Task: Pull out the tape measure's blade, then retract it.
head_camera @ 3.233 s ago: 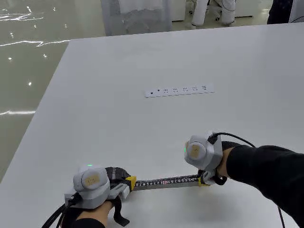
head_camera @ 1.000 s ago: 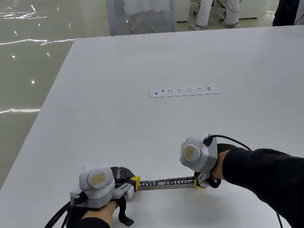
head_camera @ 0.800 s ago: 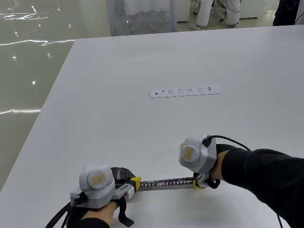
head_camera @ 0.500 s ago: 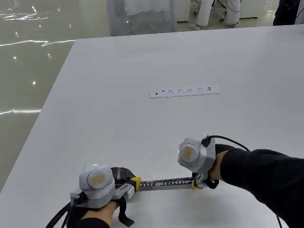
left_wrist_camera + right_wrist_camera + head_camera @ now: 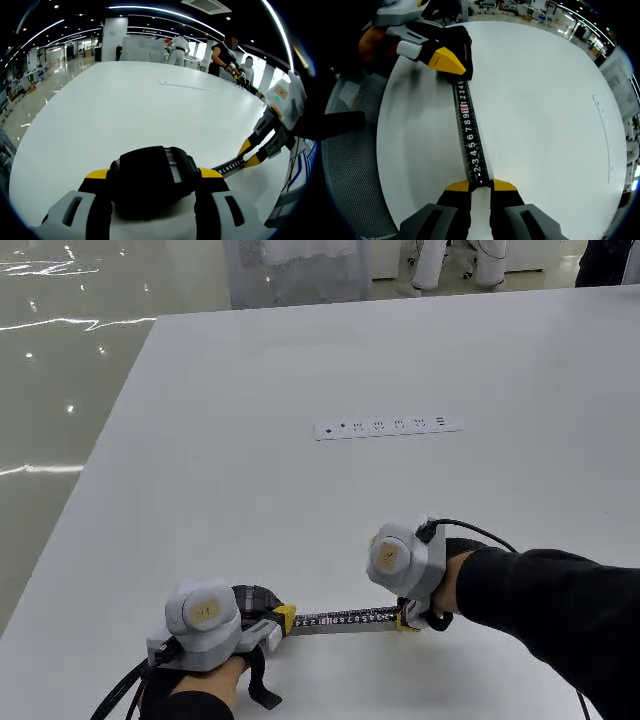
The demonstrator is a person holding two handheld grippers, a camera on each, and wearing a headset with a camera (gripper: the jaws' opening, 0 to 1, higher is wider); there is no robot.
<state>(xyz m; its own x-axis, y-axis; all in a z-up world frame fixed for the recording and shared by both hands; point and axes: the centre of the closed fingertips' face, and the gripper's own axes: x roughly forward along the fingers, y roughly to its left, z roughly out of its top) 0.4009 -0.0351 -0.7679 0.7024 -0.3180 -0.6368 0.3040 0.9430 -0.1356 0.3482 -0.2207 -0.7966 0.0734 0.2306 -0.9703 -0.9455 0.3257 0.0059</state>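
Tape measure lies near the front edge of the white table, its black case clamped between the jaws of the left gripper. Its blade runs flat to the right gripper, whose jaws pinch the tip. The two grippers face each other, and the right forearm reaches in low.

Smooth matt white table; glossy, reflective floor. Black tape measure case looks matt plastic/rubber; blade smooth w/ slight sheen. Dark sleeve: matt cloth.
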